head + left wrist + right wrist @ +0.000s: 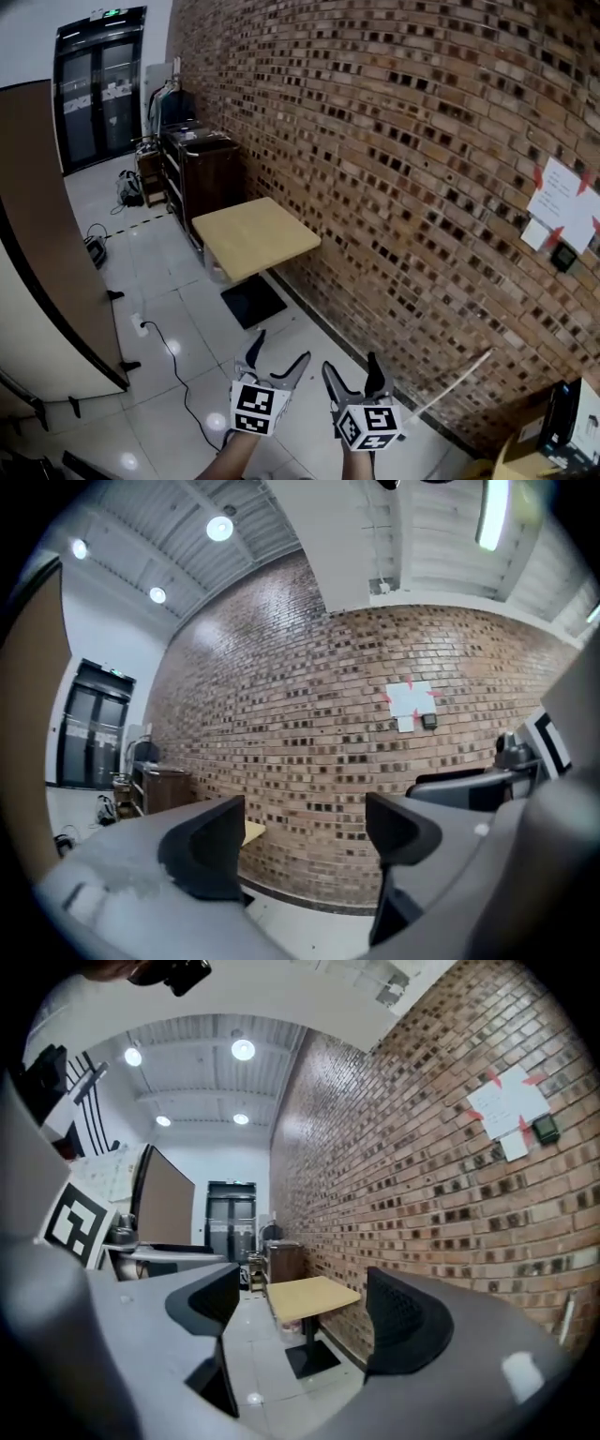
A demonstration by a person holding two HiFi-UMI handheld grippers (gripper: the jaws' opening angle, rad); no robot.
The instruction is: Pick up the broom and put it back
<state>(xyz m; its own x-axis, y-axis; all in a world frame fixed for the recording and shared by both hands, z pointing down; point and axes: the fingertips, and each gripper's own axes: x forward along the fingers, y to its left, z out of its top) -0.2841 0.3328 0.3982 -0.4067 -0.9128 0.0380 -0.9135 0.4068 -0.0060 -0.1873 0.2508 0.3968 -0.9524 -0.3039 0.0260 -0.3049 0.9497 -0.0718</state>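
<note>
Left hand-held gripper (281,349) & right hand-held gripper (350,364) both gaping empty; clumsy reach risking toppling broom (455,377) leaning on wall (394,141).

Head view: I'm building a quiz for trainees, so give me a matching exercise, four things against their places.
1 square light-wood table
2 white paper sheet
3 thin pale stick
4 black glass double door

A far end of the room
B taped on the red brick wall
C leaning low against that wall, at right
D on a black base plate

Pairs: 1-D, 2-B, 3-C, 4-A
</note>
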